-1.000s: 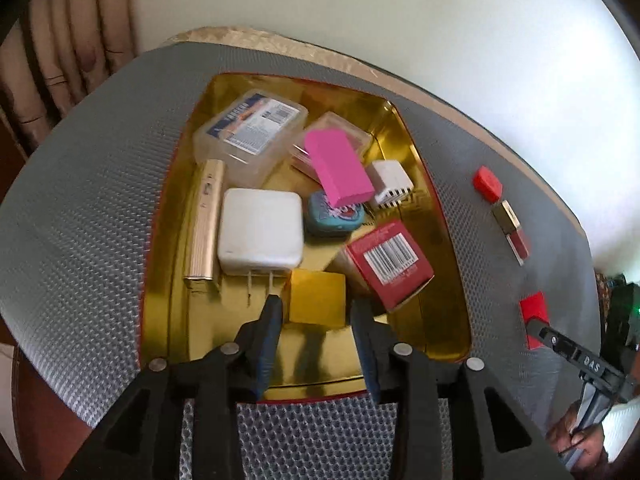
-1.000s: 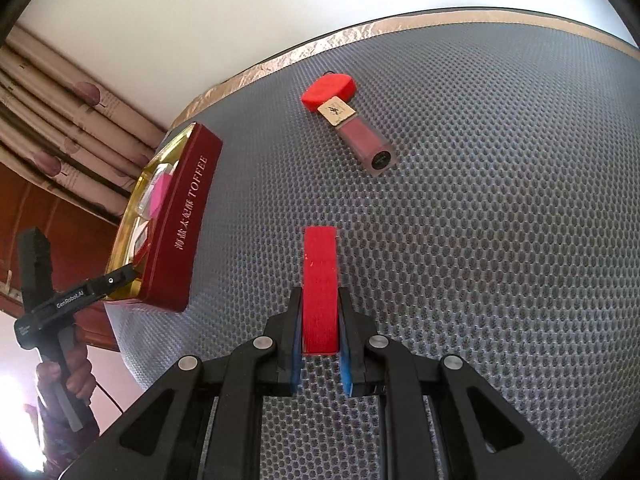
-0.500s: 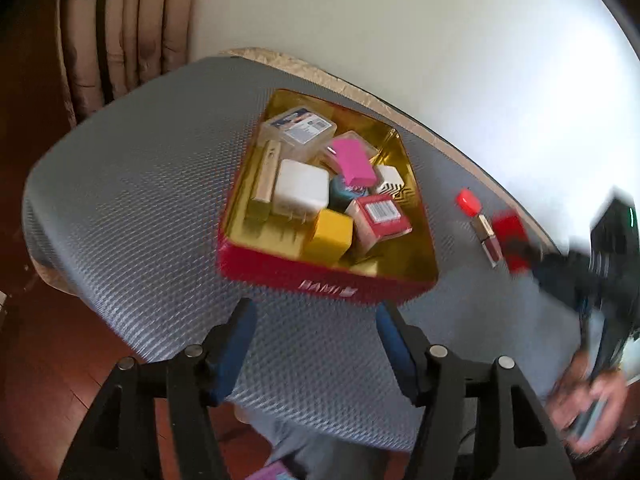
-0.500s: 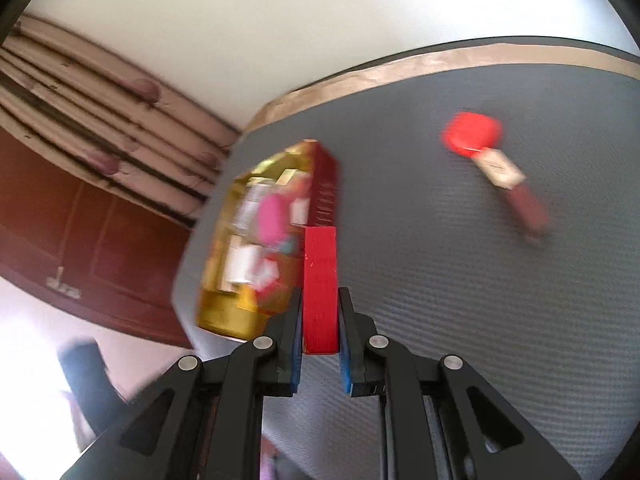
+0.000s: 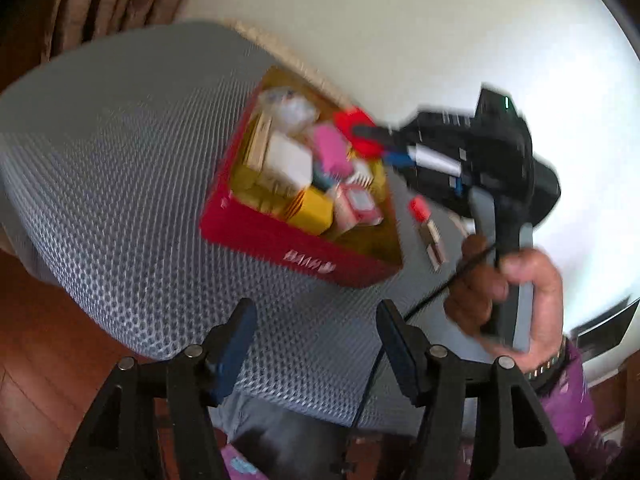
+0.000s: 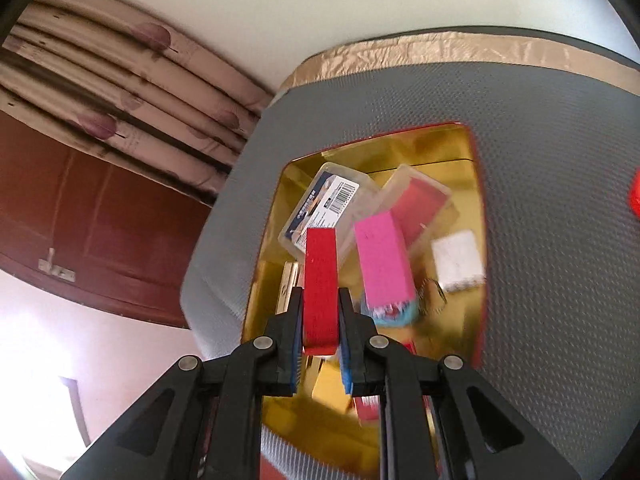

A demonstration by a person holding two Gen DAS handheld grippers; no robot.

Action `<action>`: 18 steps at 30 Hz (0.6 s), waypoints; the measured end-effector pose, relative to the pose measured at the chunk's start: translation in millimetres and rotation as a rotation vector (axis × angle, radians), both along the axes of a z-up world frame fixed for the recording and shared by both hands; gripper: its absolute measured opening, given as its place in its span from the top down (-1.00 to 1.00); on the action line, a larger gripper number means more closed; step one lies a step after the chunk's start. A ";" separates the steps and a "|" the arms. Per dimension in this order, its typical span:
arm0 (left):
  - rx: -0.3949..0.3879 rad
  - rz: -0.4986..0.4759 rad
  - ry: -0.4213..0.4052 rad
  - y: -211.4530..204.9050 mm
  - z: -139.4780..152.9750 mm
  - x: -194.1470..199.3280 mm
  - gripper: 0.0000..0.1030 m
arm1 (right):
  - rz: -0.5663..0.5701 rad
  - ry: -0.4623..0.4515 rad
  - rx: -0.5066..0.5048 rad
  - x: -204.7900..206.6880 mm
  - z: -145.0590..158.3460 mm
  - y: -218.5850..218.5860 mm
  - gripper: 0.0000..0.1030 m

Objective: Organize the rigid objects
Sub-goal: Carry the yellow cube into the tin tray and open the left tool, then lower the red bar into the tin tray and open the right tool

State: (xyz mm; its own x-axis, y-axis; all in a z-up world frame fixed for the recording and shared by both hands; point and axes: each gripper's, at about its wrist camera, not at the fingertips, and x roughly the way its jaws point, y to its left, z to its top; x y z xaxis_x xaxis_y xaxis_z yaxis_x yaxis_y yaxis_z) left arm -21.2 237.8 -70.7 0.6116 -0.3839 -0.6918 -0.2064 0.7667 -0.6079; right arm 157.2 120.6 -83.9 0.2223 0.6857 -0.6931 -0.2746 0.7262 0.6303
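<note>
Grey mesh worktop (image 5: 120, 184) carries everything; nearest, the left gripper (image 5: 312, 340) hangs back off the tin, fingers released and empty; further in, the right gripper (image 6: 320, 312) has its fingers clenched on a red block (image 6: 320, 280), held above the gold-lined tin (image 6: 476, 184). Judged step: delivering; next, lower into a gap beside the pink block (image 6: 382, 256) and release; a lipstick (image 5: 426, 224) waits outside the tin.

Left wrist view back from the tin (image 5: 304, 256), right wrist view close above, both sharing it
</note>
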 end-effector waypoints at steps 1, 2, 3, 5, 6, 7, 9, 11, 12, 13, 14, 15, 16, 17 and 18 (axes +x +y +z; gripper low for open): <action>-0.006 0.000 0.009 0.1 -2.6 1.2 -0.24 | 0.005 0.005 -0.001 4.1 -3.2 2.8 0.71; -0.024 -0.001 0.007 0.0 -4.1 1.4 -0.24 | 0.010 0.008 -0.010 8.2 -5.8 8.6 0.71; -0.040 -0.008 0.007 -1.0 -5.5 3.5 -0.25 | 0.011 0.005 -0.020 11.1 -7.6 13.5 0.69; -0.097 -0.025 -0.016 -1.8 -6.4 5.6 -0.26 | 0.014 -0.005 -0.038 14.1 -9.7 18.1 0.68; -0.134 -0.027 -0.033 -1.2 -6.7 4.9 -0.26 | 0.016 -0.008 -0.045 15.8 -10.5 22.1 0.68; -0.155 -0.023 -0.043 -1.0 -6.9 4.4 -0.26 | 0.017 -0.011 -0.057 16.5 -11.6 24.7 0.68; -0.164 -0.021 -0.056 -1.8 -6.0 4.4 -0.26 | 0.015 -0.032 -0.071 14.5 -10.4 24.3 0.67; -0.191 -0.022 -0.046 -1.9 -10.2 5.0 -0.26 | 0.006 -0.059 -0.051 9.3 -3.1 15.8 0.64; -0.215 -0.017 -0.047 0.4 -11.1 1.4 -0.26 | -0.003 -0.063 -0.024 6.5 0.9 7.4 0.56; -0.245 -0.013 -0.049 0.5 -14.0 0.8 -0.26 | -0.015 -0.067 0.018 2.3 5.6 -4.5 0.48; -0.278 -0.013 -0.047 -0.1 -16.8 0.4 -0.26 | -0.023 -0.073 0.051 -2.1 8.6 -16.0 0.30; -0.303 -0.020 -0.045 -1.9 -18.3 0.1 -0.26 | -0.035 -0.083 0.078 -7.3 11.7 -30.2 0.18; -0.297 -0.032 -0.043 -5.9 -17.5 0.3 -0.26 | -0.055 -0.101 0.095 -15.9 15.2 -48.1 0.14; -0.271 -0.046 -0.041 -10.3 -14.5 0.3 -0.26 | -0.073 -0.117 0.097 -23.6 16.9 -65.5 0.05; -0.220 -0.075 -0.042 -18.0 -9.6 0.9 -0.26 | -0.096 -0.136 0.091 -34.0 17.5 -83.8 -0.01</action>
